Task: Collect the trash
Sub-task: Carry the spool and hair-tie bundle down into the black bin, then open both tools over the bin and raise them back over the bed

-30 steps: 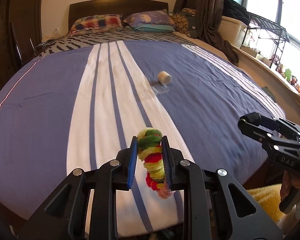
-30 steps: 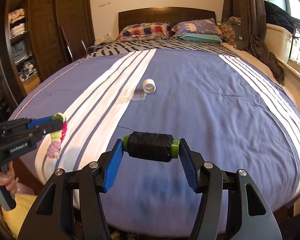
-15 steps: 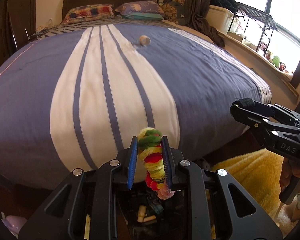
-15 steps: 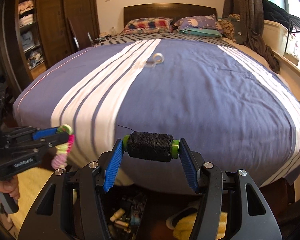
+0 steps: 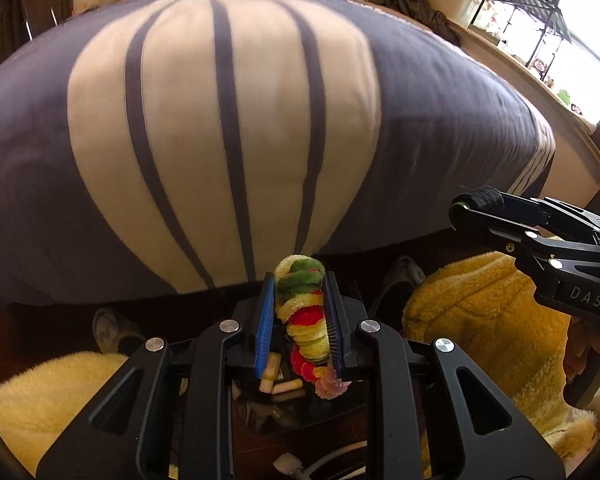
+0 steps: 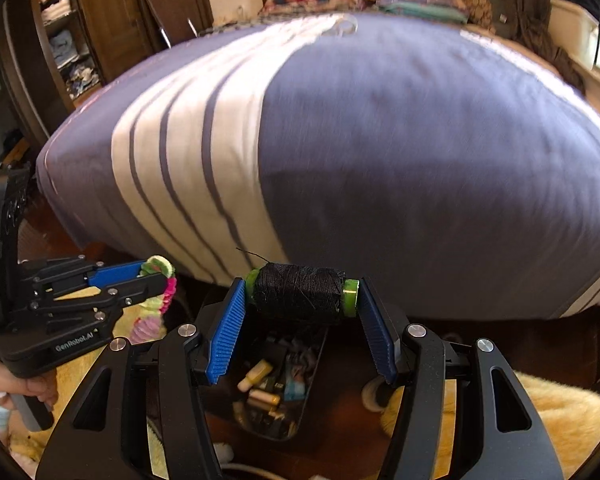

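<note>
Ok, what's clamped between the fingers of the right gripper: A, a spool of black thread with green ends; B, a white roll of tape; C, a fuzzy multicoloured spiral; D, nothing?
A: the right gripper has its blue pads pressed on the green ends of the spool of black thread; the fuzzy spiral sits in the left gripper.

Both grippers have dropped from the bed (image 5: pixel 260 120) to the bin (image 6: pixel 300 380)

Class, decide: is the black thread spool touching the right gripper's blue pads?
Touching. The right wrist view shows the black thread spool clamped end to end between the right gripper's blue pads, no gap.
</note>
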Motion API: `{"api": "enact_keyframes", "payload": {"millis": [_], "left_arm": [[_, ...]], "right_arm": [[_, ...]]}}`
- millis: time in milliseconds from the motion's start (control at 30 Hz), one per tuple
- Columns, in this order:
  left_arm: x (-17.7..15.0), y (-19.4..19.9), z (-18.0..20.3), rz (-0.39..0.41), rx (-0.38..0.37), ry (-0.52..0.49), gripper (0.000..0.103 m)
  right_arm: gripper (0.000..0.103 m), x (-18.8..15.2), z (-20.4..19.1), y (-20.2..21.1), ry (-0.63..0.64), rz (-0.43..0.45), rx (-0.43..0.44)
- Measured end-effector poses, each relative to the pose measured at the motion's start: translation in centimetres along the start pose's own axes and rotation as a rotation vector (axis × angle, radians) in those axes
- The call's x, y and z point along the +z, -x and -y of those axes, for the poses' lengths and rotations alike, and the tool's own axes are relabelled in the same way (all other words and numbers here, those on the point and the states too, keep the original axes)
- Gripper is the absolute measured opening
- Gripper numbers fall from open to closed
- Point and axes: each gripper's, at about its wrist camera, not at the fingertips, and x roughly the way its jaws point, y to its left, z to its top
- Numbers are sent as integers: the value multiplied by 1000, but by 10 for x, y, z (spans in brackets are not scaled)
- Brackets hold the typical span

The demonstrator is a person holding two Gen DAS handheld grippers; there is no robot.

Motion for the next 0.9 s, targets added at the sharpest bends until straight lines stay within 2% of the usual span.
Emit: {"api": "enact_keyframes", "payload": {"millis": [367, 567, 700, 900], "left_arm": [[-41, -69, -18, -190, -13, 49, 22], [-56, -102, -23, -289, -40, 76, 22], [-61, -113, -22, -331, -50, 75, 23], [-61, -116, -22, -345, -60, 78, 24]], "right_arm": [[57, -31, -2, -69, -58, -185, 86], [57, -47, -2, -105, -77, -289, 83], [57, -51, -4, -129, -101, -351, 105], [58, -47, -4, -135, -98, -364, 107]]}}
